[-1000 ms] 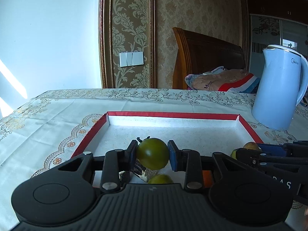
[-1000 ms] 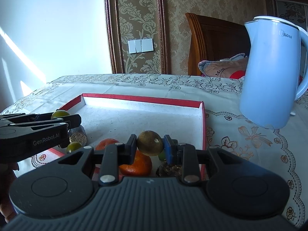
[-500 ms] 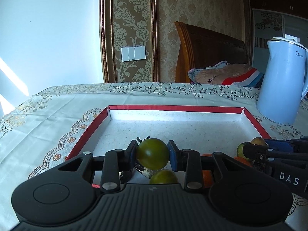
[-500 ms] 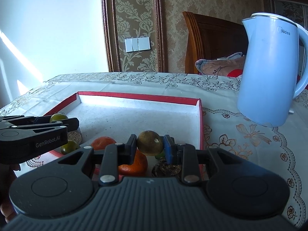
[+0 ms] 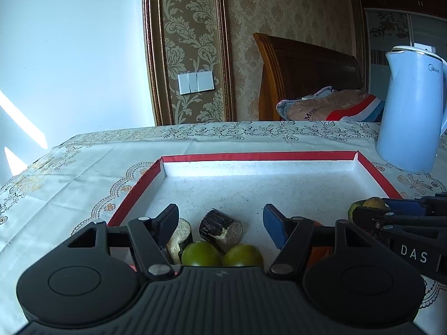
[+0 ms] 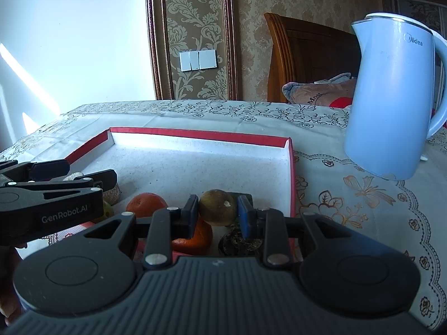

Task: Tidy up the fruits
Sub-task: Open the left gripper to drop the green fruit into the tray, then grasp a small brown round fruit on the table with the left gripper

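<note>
My left gripper (image 5: 220, 217) hangs over the near left part of the red-rimmed white tray (image 5: 251, 157). Its jaws are opening and nothing is pressed between them. Just below it two green fruits (image 5: 201, 254) (image 5: 243, 255) lie side by side on the tray floor, against two short cane pieces (image 5: 222, 229). My right gripper (image 6: 218, 209) is shut on a round brown-green fruit (image 6: 216, 208) above the tray's near right corner. Under it lie two oranges (image 6: 146, 202) and a dark round piece (image 6: 240, 241). The left gripper (image 6: 89, 170) shows at the left of the right wrist view.
A pale blue electric kettle (image 6: 391, 97) stands on the patterned tablecloth (image 5: 83, 173), right of the tray. The far half of the tray floor (image 6: 195, 162) is bare. A wooden headboard (image 5: 301, 64) with bedding lies beyond the table's far edge.
The left jaws have spread apart and let go of the green fruit, which now rests in the tray beside the other green one. The right gripper still holds its fruit.
</note>
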Available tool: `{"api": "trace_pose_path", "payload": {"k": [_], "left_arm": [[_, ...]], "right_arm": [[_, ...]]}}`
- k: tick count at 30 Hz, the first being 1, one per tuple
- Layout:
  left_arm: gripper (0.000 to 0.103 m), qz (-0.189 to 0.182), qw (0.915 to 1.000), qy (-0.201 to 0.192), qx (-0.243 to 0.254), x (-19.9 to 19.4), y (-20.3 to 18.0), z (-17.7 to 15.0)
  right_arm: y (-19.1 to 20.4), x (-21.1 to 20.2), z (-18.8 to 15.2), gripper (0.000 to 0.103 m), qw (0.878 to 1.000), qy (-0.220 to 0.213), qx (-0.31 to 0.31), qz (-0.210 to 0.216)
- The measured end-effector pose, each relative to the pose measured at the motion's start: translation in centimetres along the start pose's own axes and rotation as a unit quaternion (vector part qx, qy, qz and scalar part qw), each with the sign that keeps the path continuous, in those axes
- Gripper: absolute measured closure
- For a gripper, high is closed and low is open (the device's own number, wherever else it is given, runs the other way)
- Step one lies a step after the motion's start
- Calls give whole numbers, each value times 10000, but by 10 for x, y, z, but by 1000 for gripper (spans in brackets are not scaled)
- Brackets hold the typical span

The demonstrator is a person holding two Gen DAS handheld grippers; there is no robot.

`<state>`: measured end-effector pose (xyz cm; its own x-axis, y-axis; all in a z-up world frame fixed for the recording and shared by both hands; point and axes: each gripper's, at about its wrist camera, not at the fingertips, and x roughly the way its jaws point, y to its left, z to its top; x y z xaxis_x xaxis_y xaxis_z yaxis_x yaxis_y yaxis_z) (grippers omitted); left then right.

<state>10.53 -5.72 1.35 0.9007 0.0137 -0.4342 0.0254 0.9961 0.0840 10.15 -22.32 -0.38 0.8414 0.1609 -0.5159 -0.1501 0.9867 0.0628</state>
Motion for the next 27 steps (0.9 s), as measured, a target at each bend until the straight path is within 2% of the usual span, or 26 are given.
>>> {"api": "trace_pose_path", "payload": {"k": [5,10,17,22,27], "left_arm": [[37,-68,9999,-39,-100,-13,4,-2],[37,-379,9992,-127,-17,-41,4,-12],[35,-803,9962,153,305,-61,-12,-32],[35,-732,9956,374,458,-54,-22,-40],[32,-692,9962,425,306,-50,-24,-38]], "right_arm": [[1,1,-1,75,10000,-18,-43,-38],[1,2,-1,75,10000,-12,-17,-1],[-2,3,-1,75,10000,4,19,62],[-3,3,-1,75,9999,11,67,98],[-4,3,-1,75,9999,15,76,105]]}}
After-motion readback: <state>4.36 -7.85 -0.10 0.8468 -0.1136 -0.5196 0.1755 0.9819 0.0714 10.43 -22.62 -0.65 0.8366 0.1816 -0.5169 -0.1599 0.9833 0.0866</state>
